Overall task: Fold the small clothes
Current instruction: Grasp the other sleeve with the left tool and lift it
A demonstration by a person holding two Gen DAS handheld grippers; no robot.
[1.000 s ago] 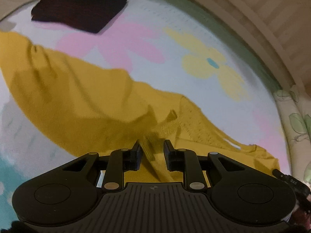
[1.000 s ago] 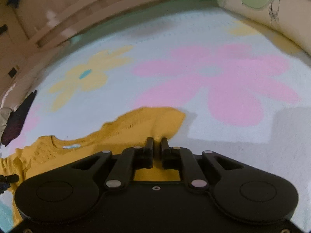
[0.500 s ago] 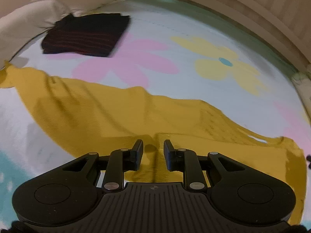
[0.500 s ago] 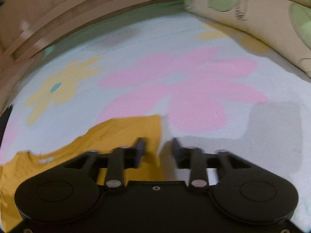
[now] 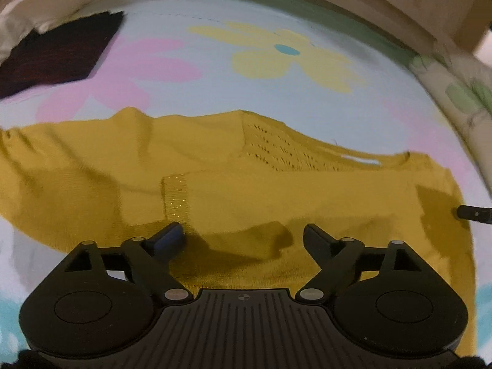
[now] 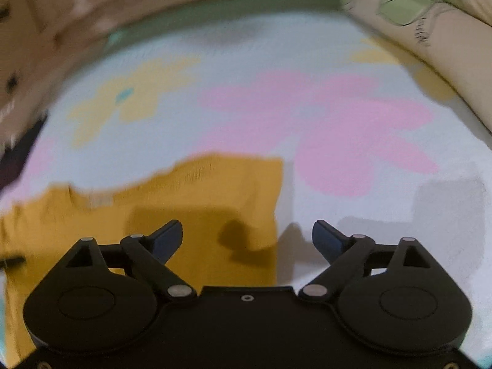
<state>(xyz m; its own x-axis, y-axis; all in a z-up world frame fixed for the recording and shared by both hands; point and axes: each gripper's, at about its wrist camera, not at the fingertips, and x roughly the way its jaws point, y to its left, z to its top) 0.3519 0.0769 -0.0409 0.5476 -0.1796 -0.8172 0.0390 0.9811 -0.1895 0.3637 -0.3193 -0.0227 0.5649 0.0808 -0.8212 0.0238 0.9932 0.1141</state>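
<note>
A mustard-yellow knit top (image 5: 215,181) lies flat on a pale blue flower-print blanket (image 5: 190,101), with a sleeve folded across its body. My left gripper (image 5: 243,235) is open and empty just above the top's near part. In the right wrist view the top (image 6: 203,209) ends at a folded edge in the middle of the frame. My right gripper (image 6: 247,236) is open and empty over that edge. Its tip also shows in the left wrist view (image 5: 473,213) at the right edge.
A folded dark striped garment (image 5: 58,52) lies on the blanket at the far left. A leaf-print pillow (image 6: 430,27) lies along the right side and also shows in the left wrist view (image 5: 461,92). A wooden bed frame (image 5: 353,3) curves behind the blanket.
Both grippers have opened and let go of the yellow top. The sleeve now lies folded flat across the body. Both grippers have drawn back a little.
</note>
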